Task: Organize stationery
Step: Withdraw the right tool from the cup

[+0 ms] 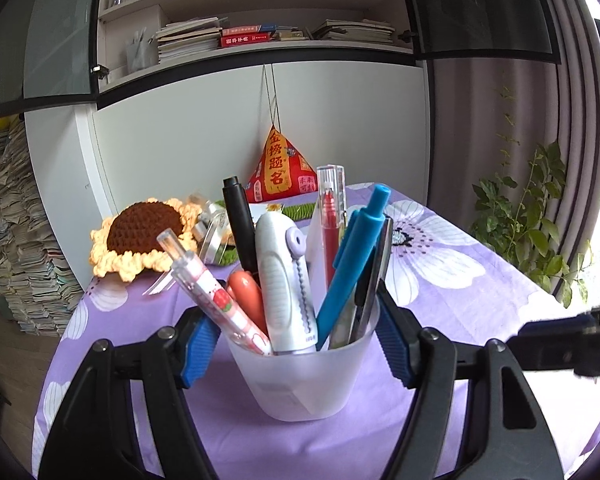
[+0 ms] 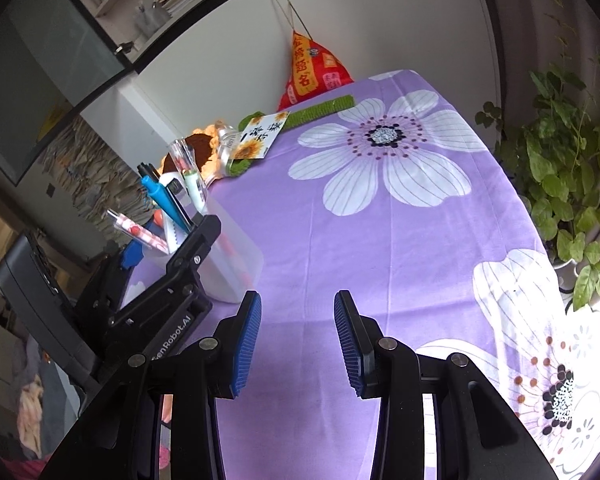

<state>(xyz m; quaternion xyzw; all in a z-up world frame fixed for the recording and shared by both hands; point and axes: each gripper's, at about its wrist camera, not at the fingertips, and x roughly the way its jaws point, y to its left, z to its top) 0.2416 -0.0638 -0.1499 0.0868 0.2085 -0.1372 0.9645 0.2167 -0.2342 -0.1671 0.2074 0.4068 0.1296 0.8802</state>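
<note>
A translucent white plastic cup (image 1: 306, 380) stands on the purple flowered cloth and holds several pens, a blue pen (image 1: 352, 264), a black marker (image 1: 240, 224), a white correction-tape dispenser (image 1: 286, 280), a pink printed pen (image 1: 216, 296) and a red pen in a clear case (image 1: 331, 208). My left gripper (image 1: 300, 344) is closed around the cup, its blue pads touching both sides. The cup also shows in the right wrist view (image 2: 236, 264), with the left gripper's finger in front of it. My right gripper (image 2: 296, 340) is open and empty above bare cloth, to the right of the cup.
A crocheted sunflower (image 1: 140, 236), a small glass jar (image 1: 214, 228), a sunflower card (image 2: 260, 136), a green crocheted strip (image 2: 320, 110) and a red pyramid-shaped pouch (image 1: 280, 172) sit at the table's far edge by the white cabinet. A leafy plant (image 2: 560, 168) stands beyond the right edge.
</note>
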